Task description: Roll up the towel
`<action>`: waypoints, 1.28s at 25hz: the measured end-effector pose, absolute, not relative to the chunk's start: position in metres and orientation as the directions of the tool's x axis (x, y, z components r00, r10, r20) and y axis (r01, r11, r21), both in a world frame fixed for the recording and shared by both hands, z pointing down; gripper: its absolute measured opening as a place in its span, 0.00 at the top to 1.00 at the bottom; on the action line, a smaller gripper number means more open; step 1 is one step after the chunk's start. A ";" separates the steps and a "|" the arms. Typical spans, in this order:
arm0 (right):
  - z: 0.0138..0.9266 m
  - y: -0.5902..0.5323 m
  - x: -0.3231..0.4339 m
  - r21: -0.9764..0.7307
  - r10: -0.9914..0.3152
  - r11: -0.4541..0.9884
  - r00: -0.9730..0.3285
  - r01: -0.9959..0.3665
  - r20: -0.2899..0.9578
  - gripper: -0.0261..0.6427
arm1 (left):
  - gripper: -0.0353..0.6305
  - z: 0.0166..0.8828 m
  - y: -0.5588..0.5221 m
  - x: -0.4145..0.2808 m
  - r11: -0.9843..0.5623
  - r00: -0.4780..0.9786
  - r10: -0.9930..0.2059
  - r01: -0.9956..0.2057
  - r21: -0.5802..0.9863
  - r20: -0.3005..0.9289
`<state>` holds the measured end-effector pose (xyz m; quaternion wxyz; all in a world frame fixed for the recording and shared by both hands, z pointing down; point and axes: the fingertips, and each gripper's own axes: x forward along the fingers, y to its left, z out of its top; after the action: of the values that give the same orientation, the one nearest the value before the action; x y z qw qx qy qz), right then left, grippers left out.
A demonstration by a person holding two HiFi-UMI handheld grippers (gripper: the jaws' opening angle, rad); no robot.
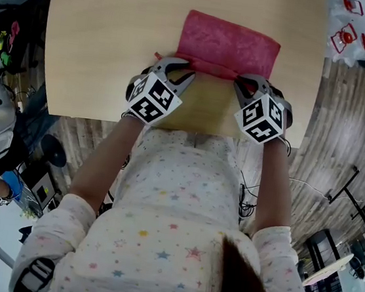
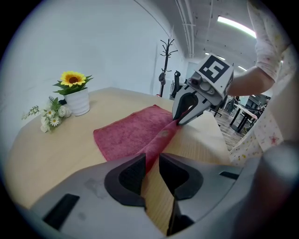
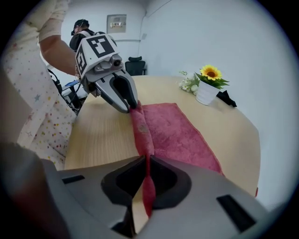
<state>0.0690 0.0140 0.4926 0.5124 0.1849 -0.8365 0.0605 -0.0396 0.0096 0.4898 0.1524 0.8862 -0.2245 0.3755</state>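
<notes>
Two tongs in my views. Pale wooden table (image 1: 103, 40), plank floor (image 1: 344, 122) around it, white walls. Sunflower pot (image 2: 77, 101) on table's far side. Red towel (image 1: 229, 45) lies flat mid-table, its near edge bunched into a ridge. Left gripper (image 1: 180, 69) narrow, pinching ridge's left end. Right gripper (image 1: 246, 84) nearly closed, clamped on ridge's right end.

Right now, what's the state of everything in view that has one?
Red terry towel: mostly flat, near edge gathered into a raised ridge.
Left gripper: shut on that edge's left end.
Right gripper: shut on its right end.
Sunflower in white pot: upright.
</notes>
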 end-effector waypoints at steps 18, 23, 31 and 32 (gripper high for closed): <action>0.496 -0.020 0.068 -0.115 -0.101 0.890 -0.436 -0.442 0.894 0.92 | 0.81 0.468 -0.011 -0.027 -0.880 0.669 -0.280 -0.466 0.096 0.688; 0.495 -0.027 0.068 -0.120 -0.117 0.871 -0.440 -0.476 0.890 0.92 | 0.81 0.471 -0.013 -0.024 -0.888 0.679 -0.262 -0.448 0.103 0.686; 0.499 -0.037 0.072 -0.112 -0.130 0.851 -0.413 -0.513 0.901 0.91 | 0.81 0.464 -0.012 -0.014 -0.905 0.711 -0.223 -0.405 0.129 0.667; 0.499 -0.037 0.072 -0.113 -0.130 0.849 -0.411 -0.517 0.902 0.91 | 0.81 0.465 -0.012 -0.013 -0.907 0.711 -0.216 -0.400 0.133 0.669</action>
<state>0.0722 -0.0371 0.4994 0.5056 0.1978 -0.8178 0.1912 -0.0127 -0.0116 0.4653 0.1353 0.9151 -0.1684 0.3406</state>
